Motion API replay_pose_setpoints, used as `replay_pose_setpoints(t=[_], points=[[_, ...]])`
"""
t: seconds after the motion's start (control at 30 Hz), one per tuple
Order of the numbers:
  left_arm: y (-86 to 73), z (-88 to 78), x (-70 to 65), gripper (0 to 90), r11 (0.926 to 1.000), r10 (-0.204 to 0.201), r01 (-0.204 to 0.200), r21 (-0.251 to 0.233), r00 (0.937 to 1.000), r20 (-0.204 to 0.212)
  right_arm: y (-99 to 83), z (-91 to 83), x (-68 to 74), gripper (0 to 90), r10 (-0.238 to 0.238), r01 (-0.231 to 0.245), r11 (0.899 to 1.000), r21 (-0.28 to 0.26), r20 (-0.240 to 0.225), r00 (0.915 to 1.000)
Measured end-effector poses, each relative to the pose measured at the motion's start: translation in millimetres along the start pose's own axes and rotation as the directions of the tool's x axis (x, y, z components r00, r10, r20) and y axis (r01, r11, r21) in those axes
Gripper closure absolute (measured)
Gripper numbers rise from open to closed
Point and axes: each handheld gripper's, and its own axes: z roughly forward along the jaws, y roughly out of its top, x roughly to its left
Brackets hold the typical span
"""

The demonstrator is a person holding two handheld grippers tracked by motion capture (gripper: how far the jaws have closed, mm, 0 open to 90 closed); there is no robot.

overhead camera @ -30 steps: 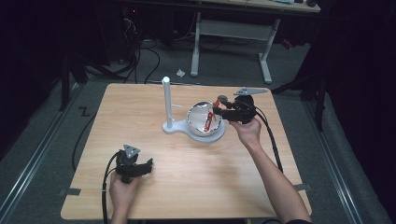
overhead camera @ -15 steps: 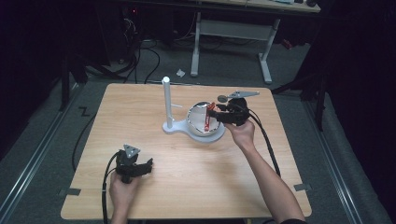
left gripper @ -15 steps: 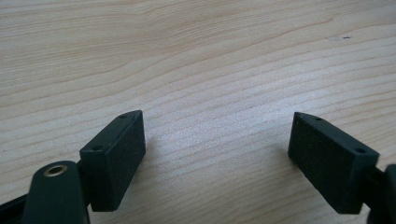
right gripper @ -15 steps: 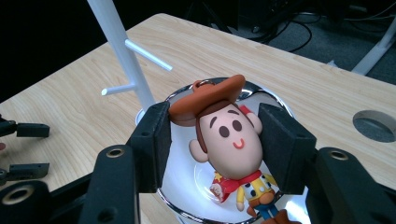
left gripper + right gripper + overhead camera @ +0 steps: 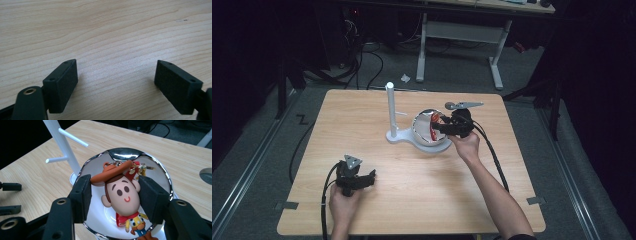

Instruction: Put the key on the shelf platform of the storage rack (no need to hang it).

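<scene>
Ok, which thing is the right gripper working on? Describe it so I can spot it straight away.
On the wooden table, find the white stand with its upright post; a shiny silver bowl sits on its base. Over that bowl, between the right gripper pads, is a cowboy doll keychain: brown hat, big smiling head, red scarf.

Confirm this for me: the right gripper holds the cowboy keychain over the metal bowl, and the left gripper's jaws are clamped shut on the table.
One thing is wrong: the left gripper's jaws stand wide open, nothing between them, as the left gripper view shows. The right gripper does hold the cowboy keychain over the metal bowl.
</scene>
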Motion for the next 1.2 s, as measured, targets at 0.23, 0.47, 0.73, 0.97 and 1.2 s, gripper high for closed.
replay_pose_setpoints(t=[0.23,0.47,0.73,0.97,1.2], points=[[0.0,0.0,0.0,19.2,1.0,0.0,0.0,0.0,1.0,0.0,-3.7,10.3,1.0,46.2,-0.001,0.001,1.0,0.011,-0.002,1.0],[0.0,0.0,0.0,19.2,1.0,-0.001,0.001,0.0,1.0,0.0,-7.5,20.1,1.0,46.0,-0.001,0.0,0.999,0.04,0.006,1.0],[0.0,0.0,0.0,19.2,1.0,0.0,0.0,0.0,1.0,0.0,-7.3,19.3,3.0,42.3,-0.013,0.013,0.999,0.049,-0.005,0.9999],[0.0,0.0,-0.1,19.2,1.0,-0.001,0.001,0.0,1.0,-0.001,-5.3,9.3,-0.6,41.2,-0.022,0.022,0.999,0.039,0.007,0.9997],[-0.1,-0.1,0.1,19.2,1.0,0.003,-0.003,0.002,1.0,0.002,-0.1,-9.1,-0.6,41.8,-0.037,0.037,0.999,-0.002,0.012,0.9992]])
